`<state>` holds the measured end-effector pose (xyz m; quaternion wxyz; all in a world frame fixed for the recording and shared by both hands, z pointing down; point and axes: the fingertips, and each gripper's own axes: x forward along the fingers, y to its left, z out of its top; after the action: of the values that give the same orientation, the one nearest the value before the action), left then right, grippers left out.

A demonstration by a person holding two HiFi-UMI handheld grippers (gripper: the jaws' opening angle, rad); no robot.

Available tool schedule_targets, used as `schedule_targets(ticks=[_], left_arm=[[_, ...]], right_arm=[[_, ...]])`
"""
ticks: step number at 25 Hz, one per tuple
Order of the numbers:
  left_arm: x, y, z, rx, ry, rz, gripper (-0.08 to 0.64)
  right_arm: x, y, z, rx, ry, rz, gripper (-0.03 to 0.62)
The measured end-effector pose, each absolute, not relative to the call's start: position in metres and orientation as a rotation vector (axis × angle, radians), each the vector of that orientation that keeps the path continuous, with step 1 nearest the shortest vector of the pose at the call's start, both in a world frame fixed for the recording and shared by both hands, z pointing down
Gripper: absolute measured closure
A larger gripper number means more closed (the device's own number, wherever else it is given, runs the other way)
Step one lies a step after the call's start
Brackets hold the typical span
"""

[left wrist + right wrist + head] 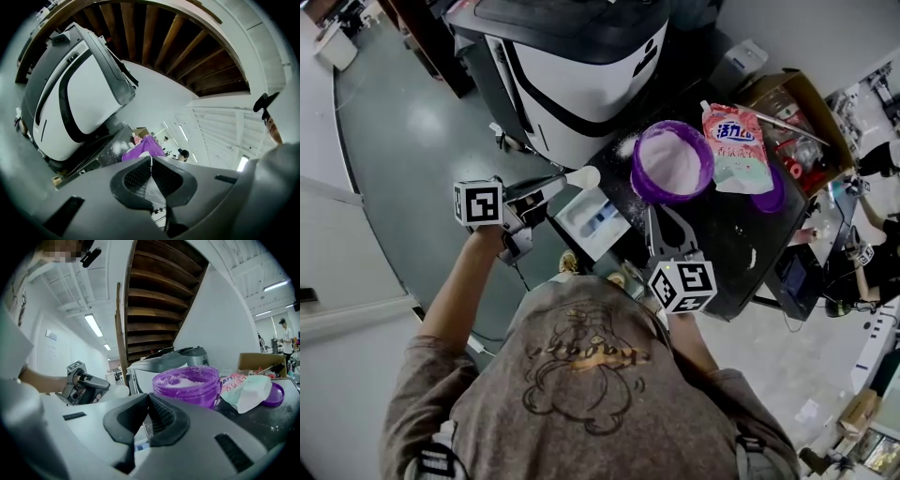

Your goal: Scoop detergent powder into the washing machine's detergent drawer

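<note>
My left gripper point(546, 194) is clamped on the thin, pale plastic handle of a scoop point(581, 177). In the left gripper view the ribbed black pads close flat against that handle, which shows edge-on. The scoop's long axis runs away from the gripper toward the washing machine point(581, 84), with its round white bowl leading. The bowl hangs over the far end of the detergent drawer point(579, 217), just in front of the machine's glossy white, black-banded, rounded shell. I cannot tell whether the bowl carries powder. The drawer is a white plastic tray with blue-lined compartments, and it juts out beside the dark, powder-dusted table point(722, 234).

My right gripper point(653, 214) hovers near the table's edge, pointed at a round, translucent purple tub point(642, 150). Its tips are pressed together with nothing between them. The tub stands upright on the table, heaped with fine white powder point(675, 161). A soft, crinkled pink-and-white detergent bag point(736, 145) lies just beside the tub, partly over a flat purple lid point(775, 195).
</note>
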<state>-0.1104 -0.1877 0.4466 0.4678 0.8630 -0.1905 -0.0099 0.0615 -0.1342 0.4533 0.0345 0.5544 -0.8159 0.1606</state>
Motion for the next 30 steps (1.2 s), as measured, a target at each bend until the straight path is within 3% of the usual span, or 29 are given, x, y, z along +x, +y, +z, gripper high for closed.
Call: schedule_targets(ticks=[9,30], left_arm=[[-0.118,-0.175,0.497,2.051,-0.556,0.033,0.537],[-0.123,-0.159,0.573,2.157,-0.801,0.505,0.537]], right_arm=[[0.058,-0.132,0.458,1.682,-2.507,0.506,0.591],[0.06,-0.127,0.467,1.665,-2.506,0.537,0.591]])
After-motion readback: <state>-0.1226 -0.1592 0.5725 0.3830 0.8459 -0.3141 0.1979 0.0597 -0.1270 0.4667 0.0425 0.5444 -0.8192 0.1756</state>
